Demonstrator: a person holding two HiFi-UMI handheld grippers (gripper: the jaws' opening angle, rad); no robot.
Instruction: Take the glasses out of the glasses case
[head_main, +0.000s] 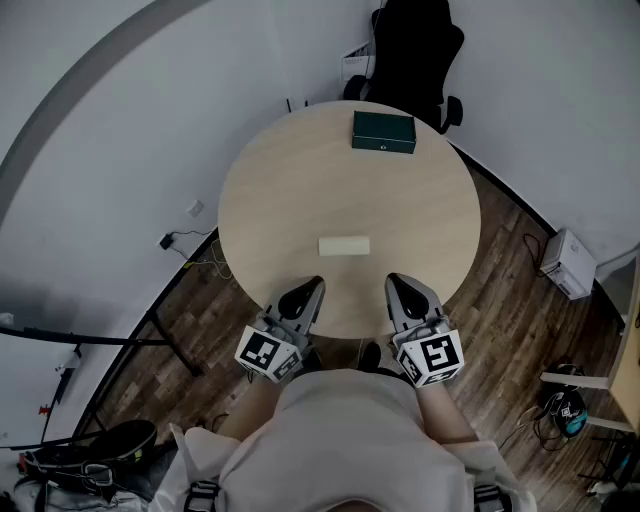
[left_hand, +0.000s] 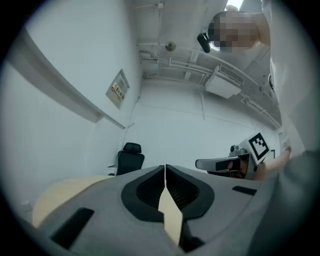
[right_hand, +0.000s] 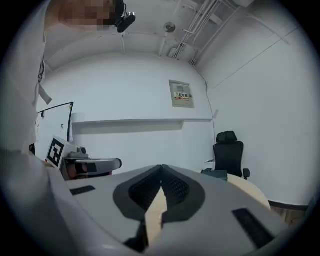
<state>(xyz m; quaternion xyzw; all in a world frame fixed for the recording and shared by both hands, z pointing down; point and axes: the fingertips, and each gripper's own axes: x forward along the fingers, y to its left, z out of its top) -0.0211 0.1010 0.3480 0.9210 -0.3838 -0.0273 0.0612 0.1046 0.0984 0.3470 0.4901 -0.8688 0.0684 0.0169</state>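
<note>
The dark green rectangular glasses case (head_main: 383, 132) lies shut at the far edge of the round pale wooden table (head_main: 290, 190), well apart from both grippers. A small cream rectangular block (head_main: 344, 245) lies near the table's middle. The left gripper (head_main: 312, 286) and the right gripper (head_main: 397, 284) are held over the near edge, side by side, each with jaws clenched together on nothing.

No legible text, framed wall notice (right_hand: 181, 94) too small and blurred to read
</note>
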